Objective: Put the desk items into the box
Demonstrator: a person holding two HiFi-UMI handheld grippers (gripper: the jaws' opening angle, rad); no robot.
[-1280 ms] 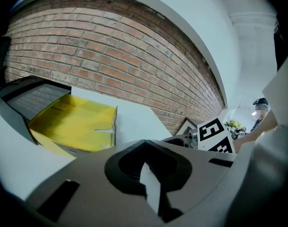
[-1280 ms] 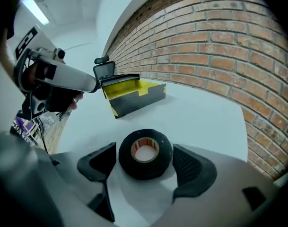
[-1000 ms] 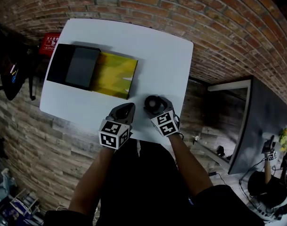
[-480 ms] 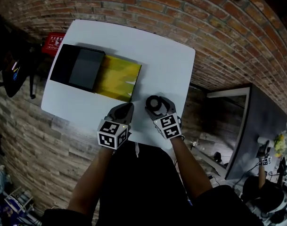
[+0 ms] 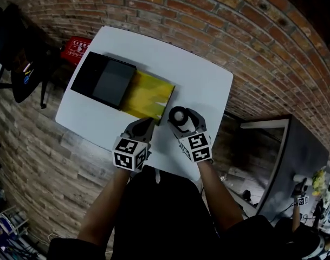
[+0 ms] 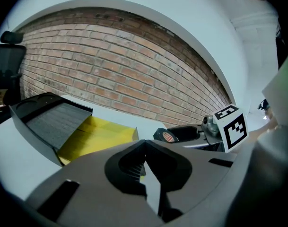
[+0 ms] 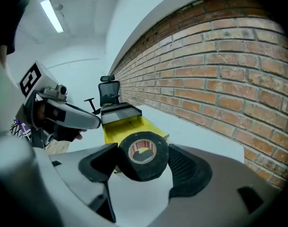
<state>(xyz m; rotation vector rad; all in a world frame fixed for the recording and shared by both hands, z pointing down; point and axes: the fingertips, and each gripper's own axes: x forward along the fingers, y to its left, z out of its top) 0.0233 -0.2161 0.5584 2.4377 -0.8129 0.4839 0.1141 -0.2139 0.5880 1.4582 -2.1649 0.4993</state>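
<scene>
Near the front edge of the white table (image 5: 208, 85), a black tape roll (image 7: 143, 156) is held clamped in the right gripper (image 7: 143, 167), just beside the yellow box (image 5: 150, 96), the left gripper (image 6: 144, 169) being closed on nothing, so the carrying step is judged in hand and a short transfer over the box and release is called for.

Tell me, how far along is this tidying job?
Barely begun. Done: nothing shows inside the yellow box yet. In hand: the right gripper is clamped on a black tape roll, beside the box. The left gripper is shut and empty. Left: dropping the tape in; no other loose items show on the table.
</scene>
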